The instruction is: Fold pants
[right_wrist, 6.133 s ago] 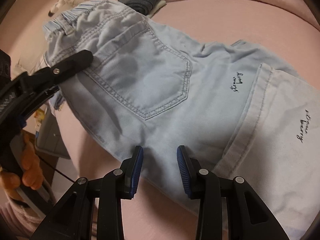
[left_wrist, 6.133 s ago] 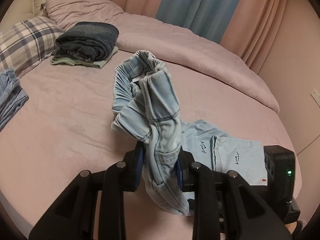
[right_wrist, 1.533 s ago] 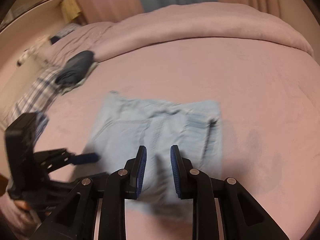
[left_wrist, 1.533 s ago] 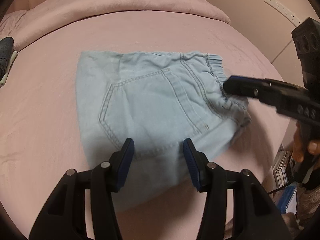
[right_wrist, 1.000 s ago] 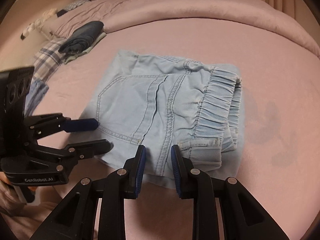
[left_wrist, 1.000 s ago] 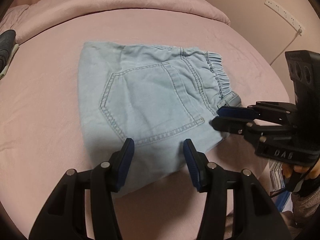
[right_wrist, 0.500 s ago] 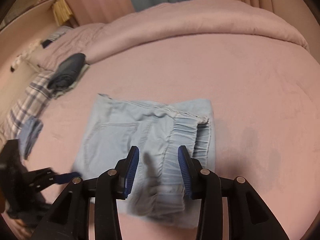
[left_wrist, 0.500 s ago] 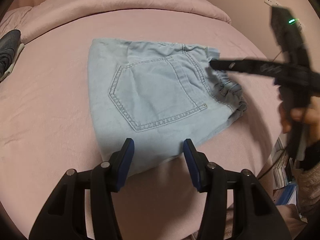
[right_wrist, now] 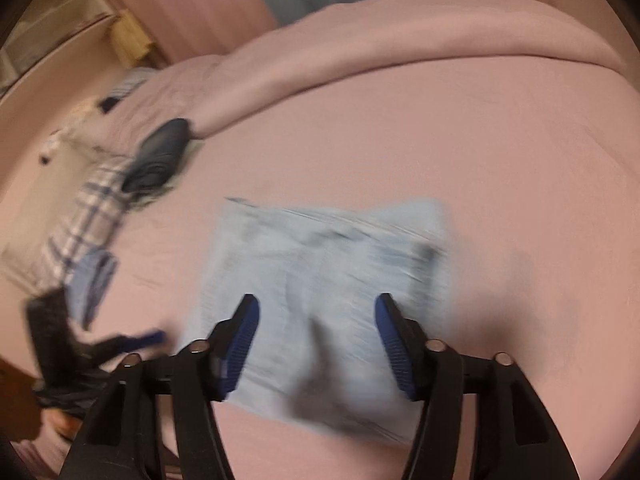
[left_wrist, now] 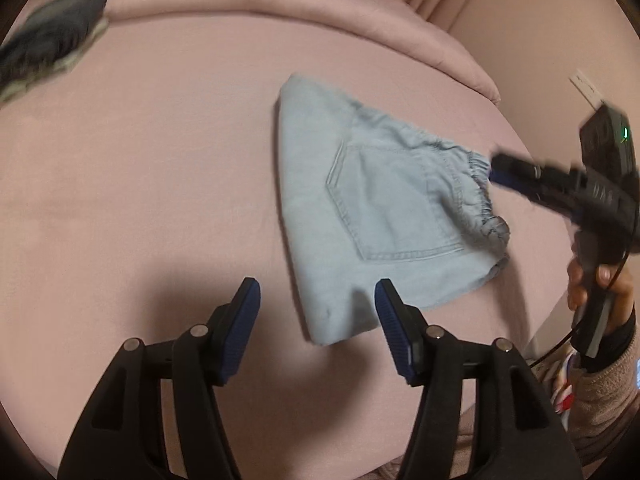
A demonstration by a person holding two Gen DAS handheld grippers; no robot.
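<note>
Pink bed (left_wrist: 140, 168) carries the folded pants (left_wrist: 384, 216) at centre-right of the frame; both claws, left claw (left_wrist: 318, 308) and right claw (right_wrist: 316, 320), hover released, the right nearer their waistband.

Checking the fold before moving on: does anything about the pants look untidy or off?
Mostly neat. The folded pants lie flat on the bed, but the elastic waistband is bunched at the right edge.

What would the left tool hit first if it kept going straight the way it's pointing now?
Most likely the near corner of the folded light-blue denim pants, lying just ahead between the open fingers of the left tool. Depth is unclear, so it might touch the pink bedsheet first.
</note>
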